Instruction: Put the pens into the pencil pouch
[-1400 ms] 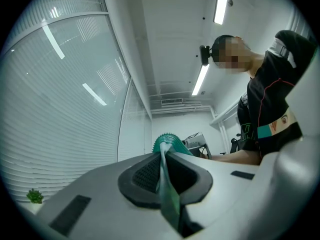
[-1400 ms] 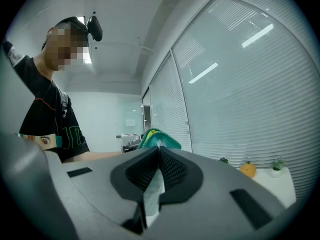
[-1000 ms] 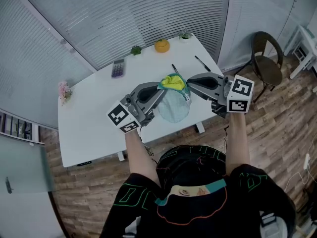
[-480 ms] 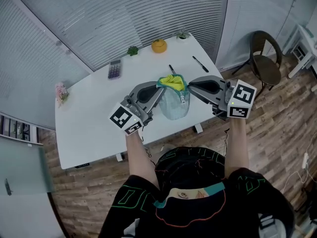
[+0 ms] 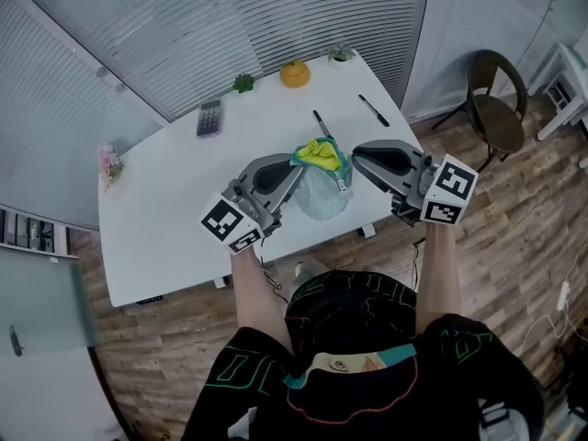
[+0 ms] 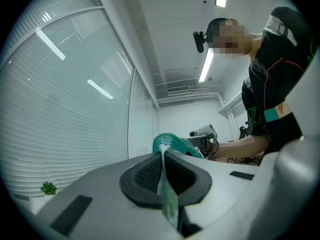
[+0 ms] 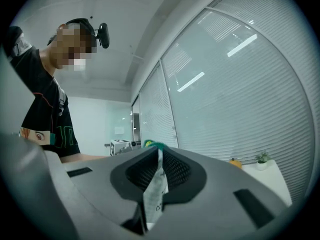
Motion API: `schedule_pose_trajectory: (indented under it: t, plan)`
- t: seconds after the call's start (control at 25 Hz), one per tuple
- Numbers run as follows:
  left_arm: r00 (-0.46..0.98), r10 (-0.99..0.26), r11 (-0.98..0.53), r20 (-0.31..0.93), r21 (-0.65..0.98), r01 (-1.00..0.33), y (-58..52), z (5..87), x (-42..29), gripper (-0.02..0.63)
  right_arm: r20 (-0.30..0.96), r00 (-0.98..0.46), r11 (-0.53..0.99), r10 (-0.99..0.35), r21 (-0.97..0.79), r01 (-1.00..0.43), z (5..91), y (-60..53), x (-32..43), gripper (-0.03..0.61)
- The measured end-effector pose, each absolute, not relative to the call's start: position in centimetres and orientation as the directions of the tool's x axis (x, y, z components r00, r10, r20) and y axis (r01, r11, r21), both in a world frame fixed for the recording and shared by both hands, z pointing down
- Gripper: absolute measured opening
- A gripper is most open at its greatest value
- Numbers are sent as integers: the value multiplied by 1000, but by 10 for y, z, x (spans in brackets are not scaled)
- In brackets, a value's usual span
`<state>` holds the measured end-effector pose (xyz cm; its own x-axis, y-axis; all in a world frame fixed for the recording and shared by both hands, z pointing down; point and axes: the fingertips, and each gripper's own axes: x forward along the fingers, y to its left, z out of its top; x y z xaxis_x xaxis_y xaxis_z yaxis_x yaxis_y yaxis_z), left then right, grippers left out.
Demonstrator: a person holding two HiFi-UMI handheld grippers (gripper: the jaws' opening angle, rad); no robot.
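Pencil pouch (image 5: 323, 191) clenched in fingers (image 6: 145, 176) of left gripper (image 5: 299, 165) and right gripper (image 5: 354, 154); pens (image 5: 321, 123) beyond.

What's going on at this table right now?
A person holds a translucent pencil pouch over the white table. The left gripper and the right gripper are each clamped on one side of its teal zipper edge, mouth up. One pen and a second pen lie on the table beyond it, not yet inside.

Pouch (image 5: 323, 187) blocks mid-table, pens (image 5: 321, 123) just beyond; tabletop (image 5: 165, 209) left of it open
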<state>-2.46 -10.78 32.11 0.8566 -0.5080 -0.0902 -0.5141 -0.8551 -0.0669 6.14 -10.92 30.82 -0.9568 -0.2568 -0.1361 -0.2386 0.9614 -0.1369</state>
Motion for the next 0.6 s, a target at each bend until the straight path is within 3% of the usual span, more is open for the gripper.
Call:
schedule_pose_trajectory:
  t: [0.16, 0.36, 0.6]
  plan:
    - [845, -532, -845, -44, -35, -534, -109, 340, -32, 3, -176, -918, 925, -354, -212, -316, 312, -128, 74, 12]
    - [834, -551, -834, -36, -11, -552, -110, 349, -44, 3, -78, -865, 851, -495, -243, -465, 332, -154, 75, 12]
    - [817, -575, -818, -36, 8, -575, -112, 356, -51, 5, 64, -830, 802, -554, -225, -553, 353, -181, 71, 12]
